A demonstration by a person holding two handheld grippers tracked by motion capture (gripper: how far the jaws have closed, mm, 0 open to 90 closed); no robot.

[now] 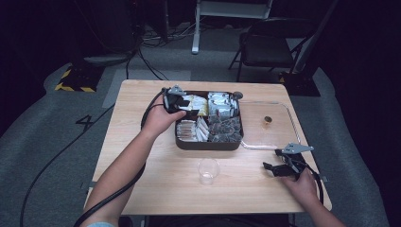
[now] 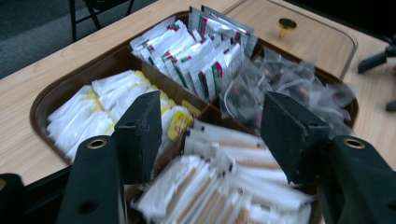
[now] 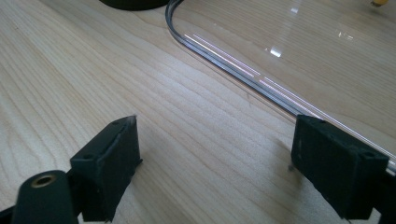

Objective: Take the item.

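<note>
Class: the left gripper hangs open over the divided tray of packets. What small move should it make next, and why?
Probably lower the left gripper onto the white stick packets and close. Its jaws stand open directly above that compartment, holding nothing, while the clear plastic cup sits empty nearby.

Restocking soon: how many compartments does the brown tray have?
4. Far left holds white-and-yellow packets, far right white packets with red-green print, near left paper-wrapped sticks, near right clear bags with dark contents.
</note>
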